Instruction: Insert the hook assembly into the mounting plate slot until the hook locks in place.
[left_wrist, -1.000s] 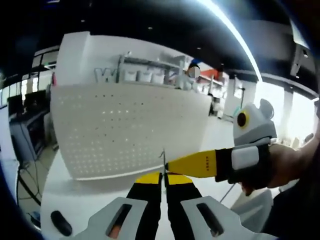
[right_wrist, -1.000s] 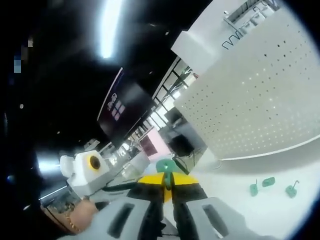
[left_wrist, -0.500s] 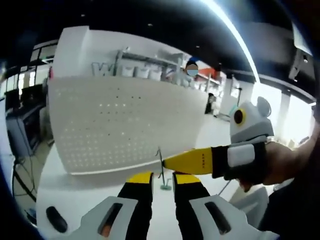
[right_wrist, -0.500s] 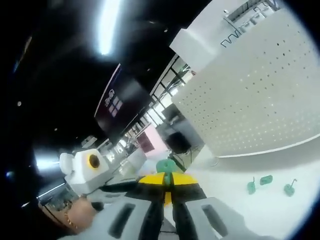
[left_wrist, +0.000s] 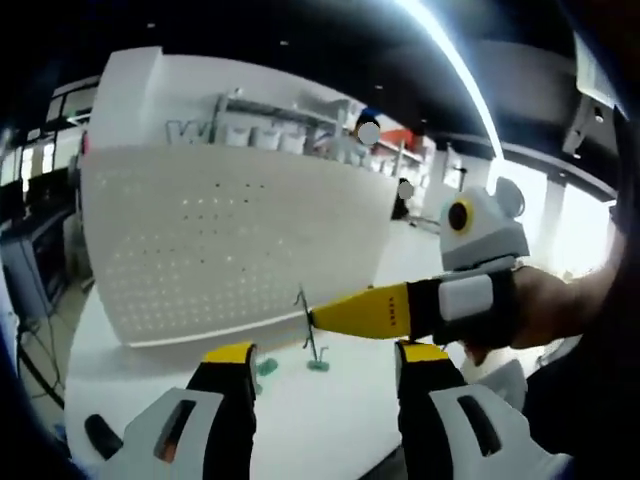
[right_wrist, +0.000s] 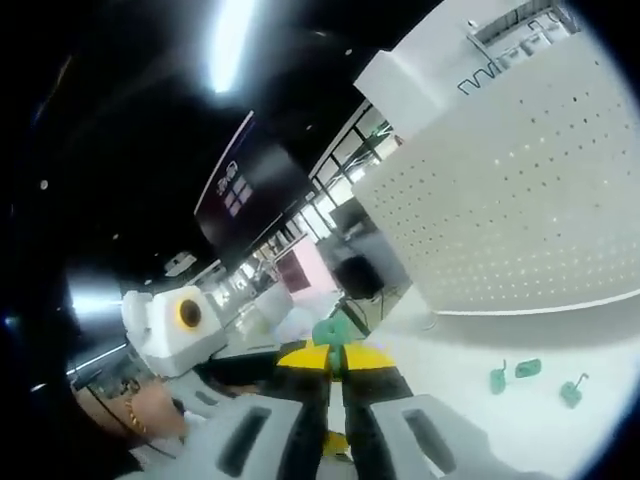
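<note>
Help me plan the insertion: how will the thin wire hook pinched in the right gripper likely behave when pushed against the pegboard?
The hook looks like thin bare wire, so it probably flexes or pivots in the right gripper. Only its green base is clamped, at the very jaw tips, so it may twist. It seems light; the white pegboard should hardly move.

Perforated panel (left_wrist: 230, 240) standing upright at the far side of the table (left_wrist: 330, 420), with two small plastic pieces (left_wrist: 318, 365) lying on the tabletop just before its lower edge. Right gripper (left_wrist: 305, 318) reaching in from the right, above those pieces and in front of the panel. Three small pieces (right_wrist: 528, 368) lying near one another on the table (right_wrist: 470, 410), below the panel (right_wrist: 520, 210).
</note>
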